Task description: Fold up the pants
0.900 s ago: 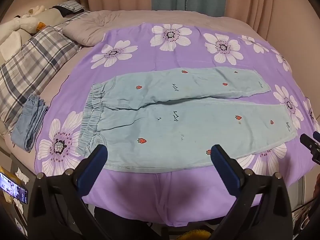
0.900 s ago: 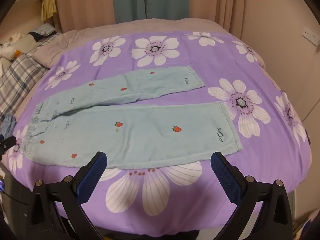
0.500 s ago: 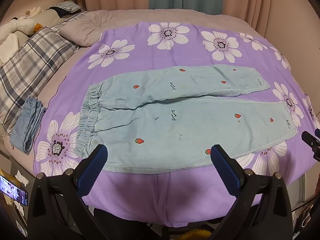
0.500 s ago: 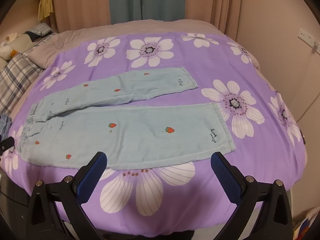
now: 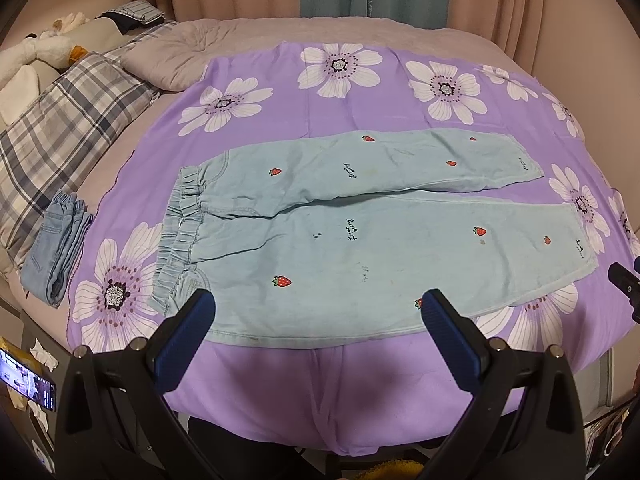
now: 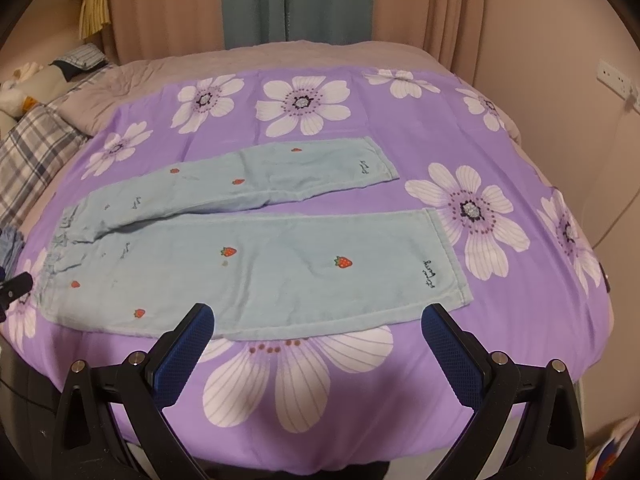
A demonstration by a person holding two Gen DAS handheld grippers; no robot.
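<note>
Light blue pants point(image 5: 360, 240) with small strawberry prints lie flat on a purple flowered sheet point(image 5: 280, 100), waistband to the left and both legs spread to the right. My left gripper point(image 5: 316, 308) hovers wide open over the near edge of the pants, nothing between its blue pads. In the right wrist view the same pants point(image 6: 260, 264) stretch across the bed, the near leg's hem at right. My right gripper point(image 6: 316, 320) is also wide open above that near edge and holds nothing. The tip of the right gripper shows at the left wrist view's right edge.
A folded pair of denim pants point(image 5: 60, 248) lies at the sheet's left side. A plaid pillow point(image 5: 68, 120) and plush toys point(image 5: 40, 48) sit at the far left. Curtains point(image 6: 256, 4) hang behind the bed. A phone point(image 5: 24, 376) lies low left. A wall socket point(image 6: 614, 76) is on the right.
Both views have tilted slightly, so the pants sit a little lower and nearer in each frame. The pants have not moved, and both grippers stay open.
</note>
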